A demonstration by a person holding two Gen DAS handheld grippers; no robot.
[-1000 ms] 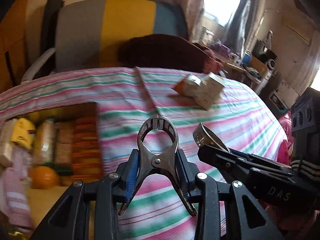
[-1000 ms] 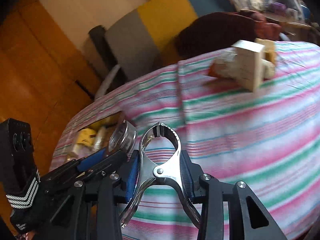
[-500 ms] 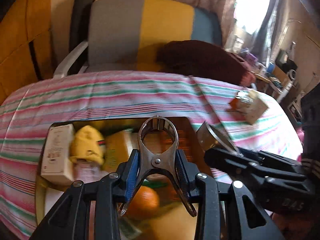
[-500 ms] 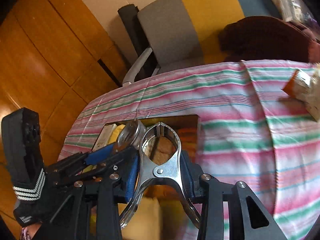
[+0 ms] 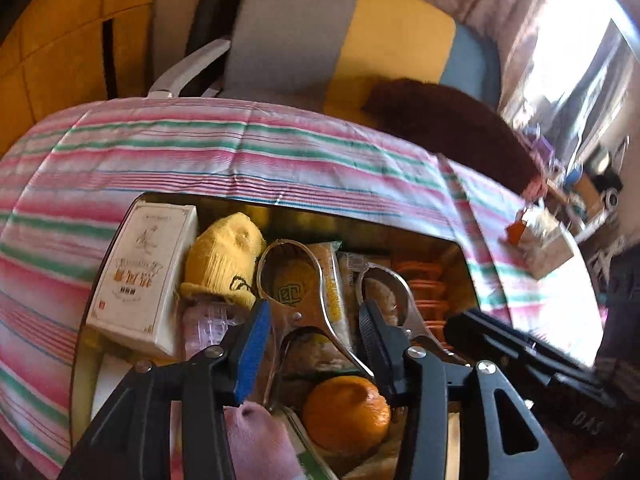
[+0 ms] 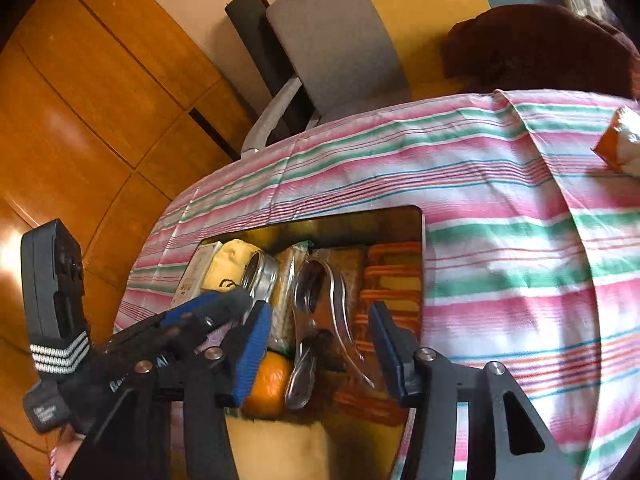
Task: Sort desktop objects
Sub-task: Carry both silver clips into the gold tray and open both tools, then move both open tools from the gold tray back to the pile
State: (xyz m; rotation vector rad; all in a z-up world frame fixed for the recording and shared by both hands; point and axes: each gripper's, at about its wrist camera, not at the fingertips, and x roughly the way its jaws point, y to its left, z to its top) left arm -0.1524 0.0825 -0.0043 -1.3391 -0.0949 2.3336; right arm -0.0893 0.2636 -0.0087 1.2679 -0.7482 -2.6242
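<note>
Striped tablecloth (image 5: 248,160), crowded tray (image 5: 132,208) half-hidden, both grippers (image 5: 316,332) (image 6: 320,332) opening, clips (image 5: 304,300) (image 6: 320,320) released

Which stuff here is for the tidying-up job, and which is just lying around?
For the job:
- left tongs, opening, metal clip loose between them
- right tongs, opening, other clip loose between them
- box under both

Just lying about:
- striped chair
- brown cushion
- packets on the tablecloth
</note>
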